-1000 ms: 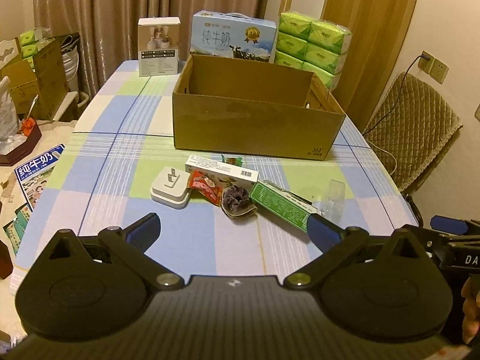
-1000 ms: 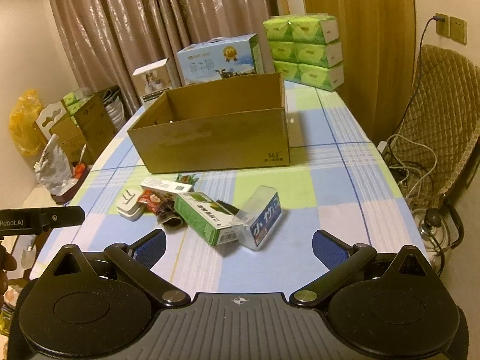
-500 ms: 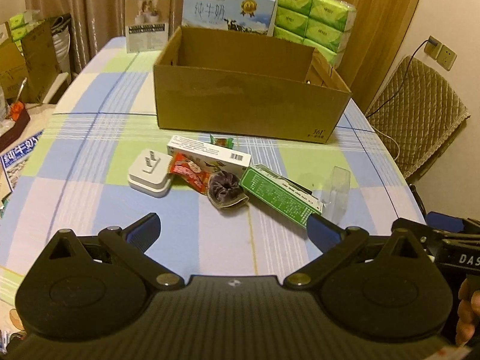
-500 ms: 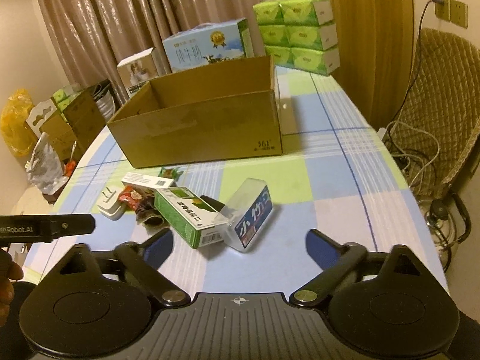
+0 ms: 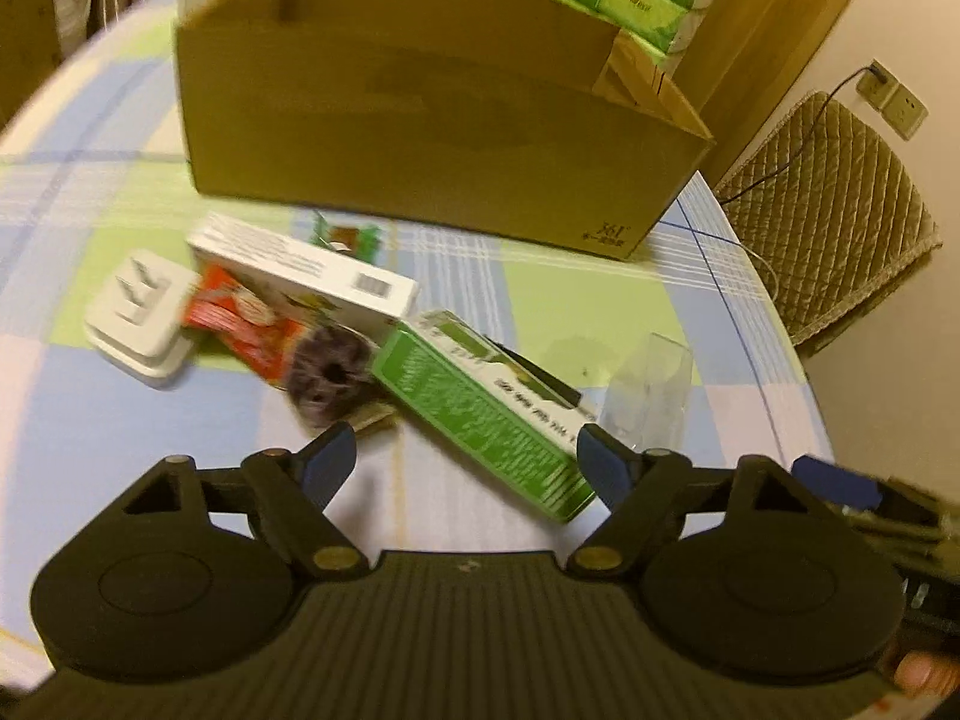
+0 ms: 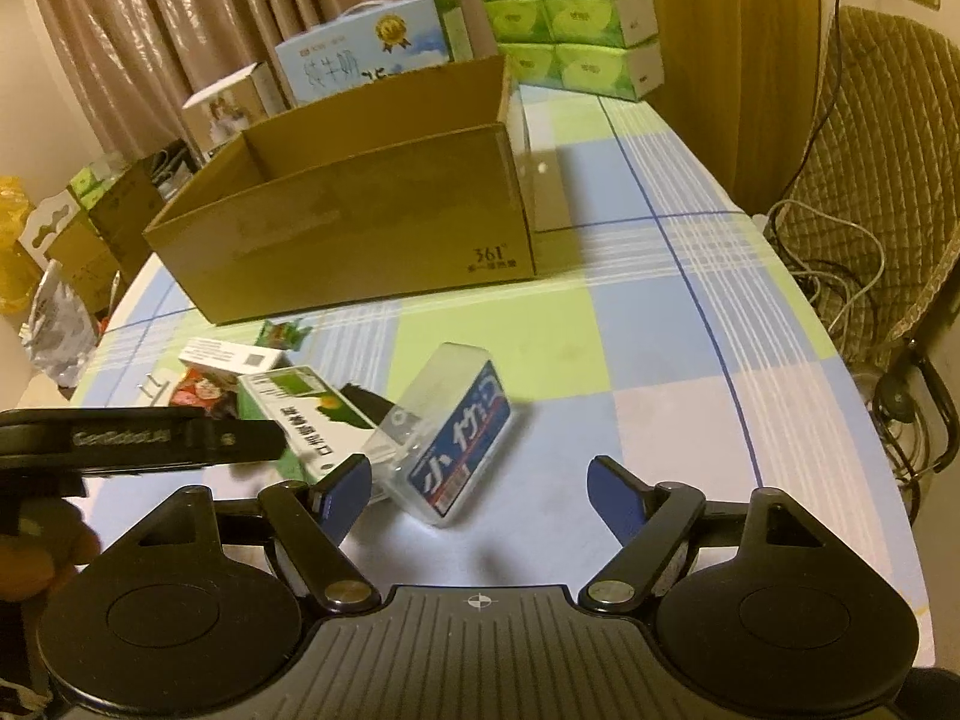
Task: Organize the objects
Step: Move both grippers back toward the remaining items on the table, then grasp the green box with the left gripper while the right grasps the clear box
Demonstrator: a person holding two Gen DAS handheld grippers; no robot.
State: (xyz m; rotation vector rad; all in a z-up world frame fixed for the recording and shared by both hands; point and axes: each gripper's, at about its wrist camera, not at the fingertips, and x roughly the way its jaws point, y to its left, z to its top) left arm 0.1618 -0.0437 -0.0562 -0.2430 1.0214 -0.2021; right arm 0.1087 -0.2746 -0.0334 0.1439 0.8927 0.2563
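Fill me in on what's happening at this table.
A person holds a tool in each hand over a pile of small items in front of an open cardboard box. The left tool nears the green carton; the right tool nears the clear case. Both are closing, gripping nothing yet.

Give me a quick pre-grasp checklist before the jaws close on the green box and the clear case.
1. Left gripper lined up on green box: ok; box end sits between closing jaws, nothing pressed yet.
2. Right gripper lined up on clear case: ok; case partly between closing jaws, not gripped.
3. Green box and case separable: cannot tell; they look touching.
4. Cardboard box open to receive: ok.
5. Grippers clear of each other: not ok; close together.
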